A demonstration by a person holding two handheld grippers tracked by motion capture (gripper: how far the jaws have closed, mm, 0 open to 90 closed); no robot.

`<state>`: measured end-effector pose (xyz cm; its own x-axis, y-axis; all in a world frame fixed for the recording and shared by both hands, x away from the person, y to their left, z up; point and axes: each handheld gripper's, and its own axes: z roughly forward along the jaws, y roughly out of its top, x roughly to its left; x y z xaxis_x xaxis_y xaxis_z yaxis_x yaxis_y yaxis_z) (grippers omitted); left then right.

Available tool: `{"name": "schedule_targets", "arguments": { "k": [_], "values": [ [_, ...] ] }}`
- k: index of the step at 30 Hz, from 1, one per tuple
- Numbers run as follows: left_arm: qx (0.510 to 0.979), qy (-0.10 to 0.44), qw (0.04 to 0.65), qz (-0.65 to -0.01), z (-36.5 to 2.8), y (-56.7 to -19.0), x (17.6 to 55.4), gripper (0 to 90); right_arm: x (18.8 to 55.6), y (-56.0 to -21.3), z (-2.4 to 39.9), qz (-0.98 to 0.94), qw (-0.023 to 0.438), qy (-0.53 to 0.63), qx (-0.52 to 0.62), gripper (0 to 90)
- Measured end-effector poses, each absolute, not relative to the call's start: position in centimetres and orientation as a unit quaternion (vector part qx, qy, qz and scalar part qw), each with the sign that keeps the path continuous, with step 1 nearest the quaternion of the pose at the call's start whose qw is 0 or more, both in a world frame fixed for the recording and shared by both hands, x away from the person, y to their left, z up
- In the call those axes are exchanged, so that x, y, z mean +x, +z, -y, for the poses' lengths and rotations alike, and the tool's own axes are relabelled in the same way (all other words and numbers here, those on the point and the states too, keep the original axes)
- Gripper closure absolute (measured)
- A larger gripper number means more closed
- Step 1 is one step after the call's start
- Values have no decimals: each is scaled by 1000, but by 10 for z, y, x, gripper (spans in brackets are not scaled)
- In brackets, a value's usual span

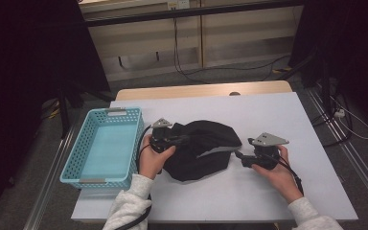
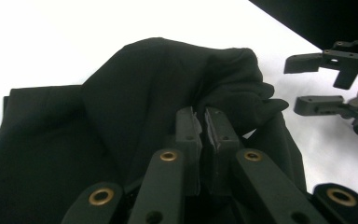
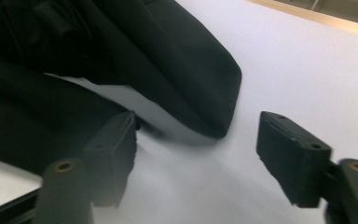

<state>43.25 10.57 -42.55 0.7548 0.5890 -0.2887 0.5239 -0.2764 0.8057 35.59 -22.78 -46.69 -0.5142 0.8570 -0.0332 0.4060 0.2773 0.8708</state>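
A crumpled black cloth (image 1: 201,148) lies mid-table on the white surface (image 1: 268,115). My left gripper (image 1: 184,139) reaches into its left side. In the left gripper view its jaws (image 2: 204,126) are pressed together on a raised fold of the cloth (image 2: 135,93). My right gripper (image 1: 239,155) sits just off the cloth's right edge, low over the table. Its jaws (image 3: 200,135) stand apart with bare table between them. The rounded edge of the cloth (image 3: 168,56) lies just ahead of them. The left gripper view also shows the right gripper (image 2: 307,79), open, beyond the cloth.
A light blue mesh basket (image 1: 110,111), with nothing in it, stands at the table's left edge beside my left hand. Bare white table stretches to the right and behind the cloth. A wooden strip runs along the far edge, with cables on the floor beyond.
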Motion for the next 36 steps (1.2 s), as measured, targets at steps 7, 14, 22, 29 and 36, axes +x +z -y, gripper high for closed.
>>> {"name": "schedule_targets", "arguments": {
  "k": [7, 14, 22, 29, 36],
  "values": [
    [796, 36, 490, -353, -110, -424, 431, 854, 373, -468, 218, -769, 252, 424, 406, 379],
    [794, 36, 495, -351, -112, -419, 430, 858, 387, -466, 205, -807, 247, 382, 375, 524],
    [785, 41, 511, -349, -117, -408, 427, 858, 394, -466, 199, -810, 233, 403, 357, 866],
    [779, 39, 522, -344, -117, -404, 426, 859, 380, -442, 217, -785, 221, 445, 371, 870],
    [773, 38, 541, -328, -110, -395, 422, 860, 354, -421, 235, -771, 219, 466, 375, 871]
  ]
}}
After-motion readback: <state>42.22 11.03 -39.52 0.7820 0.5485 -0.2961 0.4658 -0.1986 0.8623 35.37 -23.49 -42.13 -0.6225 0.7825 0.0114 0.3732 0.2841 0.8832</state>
